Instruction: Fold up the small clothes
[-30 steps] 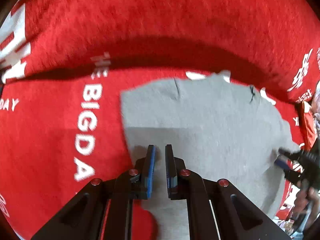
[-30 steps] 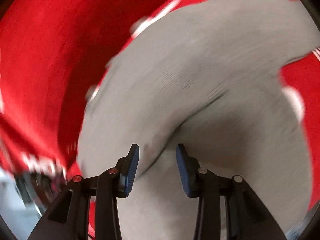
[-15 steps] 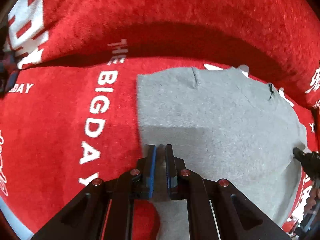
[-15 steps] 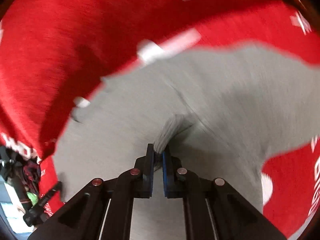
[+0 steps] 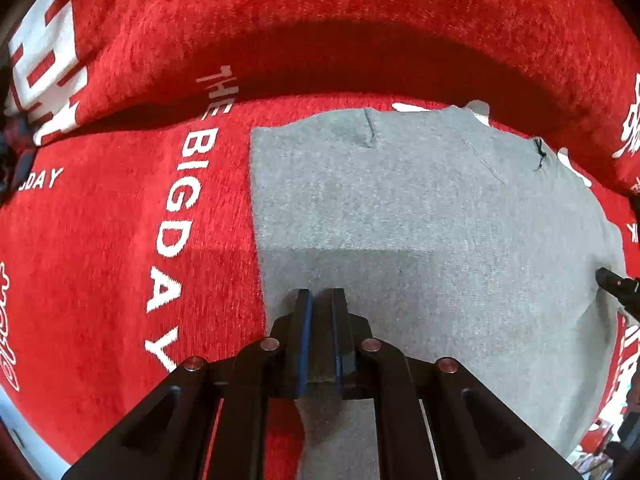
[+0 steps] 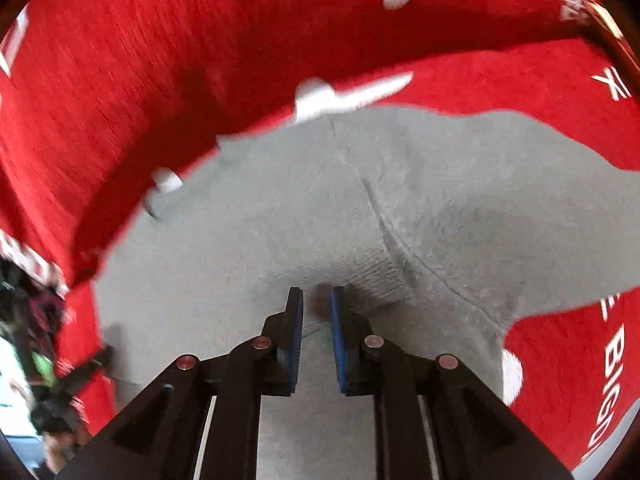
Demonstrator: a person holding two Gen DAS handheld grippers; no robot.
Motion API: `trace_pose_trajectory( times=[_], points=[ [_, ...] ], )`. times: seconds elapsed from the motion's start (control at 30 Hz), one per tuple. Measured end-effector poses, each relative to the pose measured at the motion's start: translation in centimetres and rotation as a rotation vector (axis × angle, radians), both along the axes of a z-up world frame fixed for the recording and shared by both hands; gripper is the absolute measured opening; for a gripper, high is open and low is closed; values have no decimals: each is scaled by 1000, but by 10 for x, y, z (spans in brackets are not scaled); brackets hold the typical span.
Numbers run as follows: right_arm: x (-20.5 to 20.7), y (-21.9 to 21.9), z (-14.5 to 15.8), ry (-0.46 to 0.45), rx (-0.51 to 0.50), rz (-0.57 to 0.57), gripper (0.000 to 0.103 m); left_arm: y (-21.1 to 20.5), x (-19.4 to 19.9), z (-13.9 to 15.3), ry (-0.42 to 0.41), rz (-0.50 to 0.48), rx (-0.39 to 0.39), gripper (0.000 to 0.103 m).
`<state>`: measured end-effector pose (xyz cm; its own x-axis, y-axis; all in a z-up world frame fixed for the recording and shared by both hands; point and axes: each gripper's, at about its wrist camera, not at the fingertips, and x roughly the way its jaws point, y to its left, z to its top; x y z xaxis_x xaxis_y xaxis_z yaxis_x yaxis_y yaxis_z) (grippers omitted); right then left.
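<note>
A small grey knit garment (image 5: 420, 208) lies flat on a red blanket (image 5: 100, 240) with white lettering. My left gripper (image 5: 320, 300) points down at the garment's near left edge and is shut on that edge, with grey cloth showing between its blue pads. My right gripper (image 6: 316, 300) holds a raised fold of the same garment (image 6: 248, 240) beside its ribbed hem (image 6: 376, 276). Cloth sits between its pads while its jaws are opening slightly. In the left wrist view, the right gripper's dark fingertip (image 5: 614, 280) shows at the garment's right edge.
The red blanket rises in a thick fold (image 5: 340, 32) behind the garment. Dark clutter and a person's blurred figure (image 6: 52, 420) sit at the lower left of the right wrist view. A pale floor strip (image 5: 16, 412) shows past the blanket's near left edge.
My right gripper went from open over a ridge of grey cloth to closed on it, and it rolled. The left gripper kept its grip and shifted slightly.
</note>
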<state>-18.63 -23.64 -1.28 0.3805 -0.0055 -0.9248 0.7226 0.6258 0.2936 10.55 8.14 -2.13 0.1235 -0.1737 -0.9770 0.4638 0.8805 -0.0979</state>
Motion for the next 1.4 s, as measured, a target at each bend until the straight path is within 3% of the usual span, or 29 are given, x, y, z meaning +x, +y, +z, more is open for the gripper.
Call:
trace_pose_trajectory(
  times=[0.13, 0.2, 0.37, 0.53, 0.63, 0.67, 0.73, 0.77, 0.8, 0.83, 0.9, 1.17, 1.27, 1.4],
  points=[
    [-20, -8, 7, -17, 32, -62, 11, 3, -1, 6, 3, -11, 60, 11],
    [-32, -9, 10, 4, 43, -75, 17, -1, -5, 11, -6, -29, 86, 11],
    [-61, -7, 18, -18, 108, -85, 17, -23, -32, 26, 16, -83, 63, 11],
    [-86, 0, 20, -24, 166, -112, 18, -56, -68, 34, -14, -144, 109, 11],
    [-100, 2, 20, -38, 188, -142, 26, -73, -89, 34, 28, -159, 89, 11],
    [-103, 2, 21, -43, 194, -149, 32, -77, -93, 33, 36, -166, 87, 11],
    [-114, 1, 21, -58, 211, -166, 35, -88, -102, 29, 61, -185, 83, 11],
    [-119, 1, 20, -64, 221, -173, 35, -94, -107, 27, 73, -195, 82, 27],
    [-123, 0, 19, -67, 228, -177, 35, -98, -111, 27, 78, -199, 84, 52],
    [-127, -2, 18, -72, 238, -182, 35, -104, -114, 28, 70, -192, 94, 103],
    [-136, -4, 15, -80, 250, -191, 35, -112, -117, 35, 20, -195, 88, 101],
    [-171, -25, 6, -112, 292, -283, 36, -160, -128, 35, 17, -275, 87, 101],
    [-193, -41, 4, -147, 300, -356, 47, -178, -134, 26, 72, -298, 93, 101],
    [-228, -69, -2, -180, 292, -471, 47, -196, -144, 17, 124, -321, 88, 101]
  ],
)
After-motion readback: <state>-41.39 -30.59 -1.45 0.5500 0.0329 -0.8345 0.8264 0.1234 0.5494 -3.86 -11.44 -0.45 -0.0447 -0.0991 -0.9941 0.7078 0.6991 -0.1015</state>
